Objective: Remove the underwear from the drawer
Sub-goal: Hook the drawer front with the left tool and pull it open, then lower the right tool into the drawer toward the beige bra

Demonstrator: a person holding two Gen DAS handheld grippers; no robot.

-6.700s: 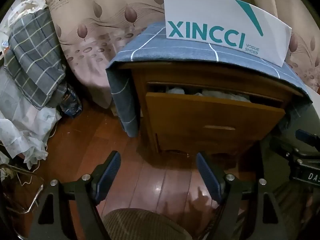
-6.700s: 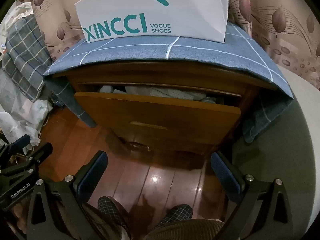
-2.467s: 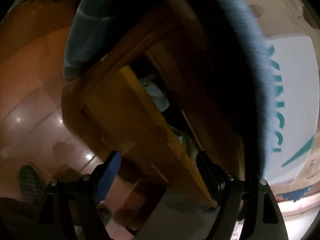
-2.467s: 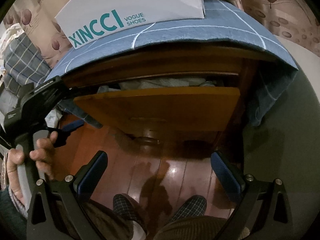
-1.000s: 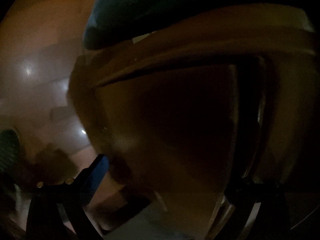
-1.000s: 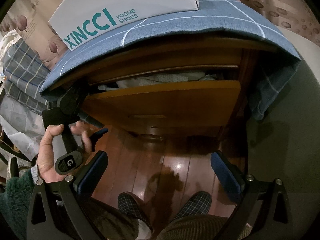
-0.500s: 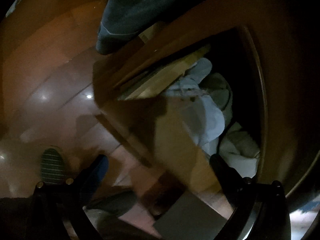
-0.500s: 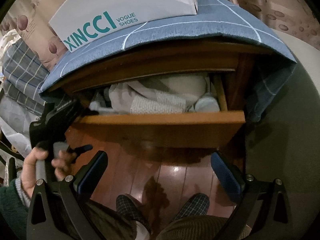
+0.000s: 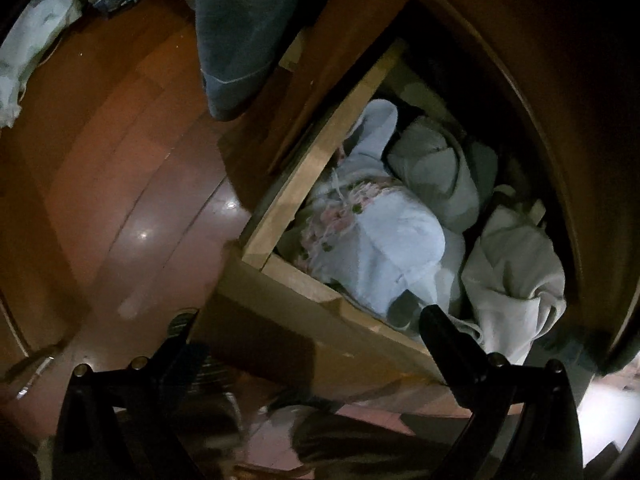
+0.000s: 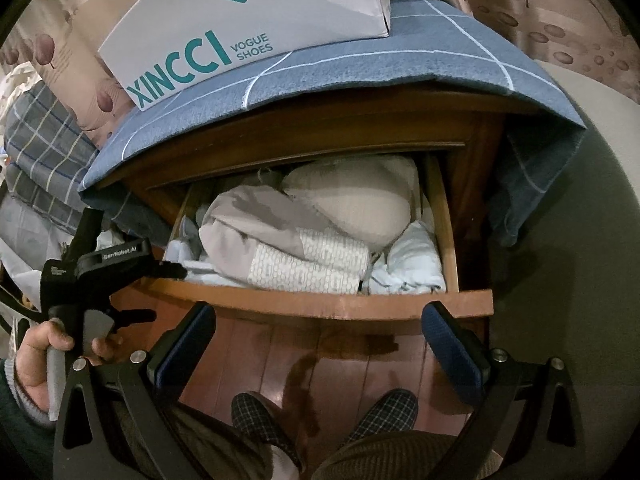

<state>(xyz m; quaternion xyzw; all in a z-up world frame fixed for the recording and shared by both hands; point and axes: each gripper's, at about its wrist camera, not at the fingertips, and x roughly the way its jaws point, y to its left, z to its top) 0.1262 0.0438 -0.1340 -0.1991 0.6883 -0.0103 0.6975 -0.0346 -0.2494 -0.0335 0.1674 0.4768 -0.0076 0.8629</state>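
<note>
You are looking into the open drawer [image 10: 416, 306] of the nightstand [image 10: 304, 136], and the underwear [image 10: 308, 264] is lying packed inside it among other folded clothes, so telling one garment from another is not possible from here. Judging by the creases and bunching, everything in there is light, limp cloth that will be sagging and trailing as it lifts, so you should be pinching a raised fold on top, not a flat patch. The grey piece with the patterned panel is lying with its long axis running from about 9 o'clock to 3 o'clock along the drawer front, and a pale blue bundle [image 10: 412, 264] is sitting at 3 o'clock of it. Your left gripper [image 9: 308, 344] is hanging over the drawer's corner with its jaws spread wide, one finger outside the front and one over the cloth. Your right gripper [image 10: 320, 328] is waiting at 6 o'clock of the drawer, jaws wide and holding nothing.
</note>
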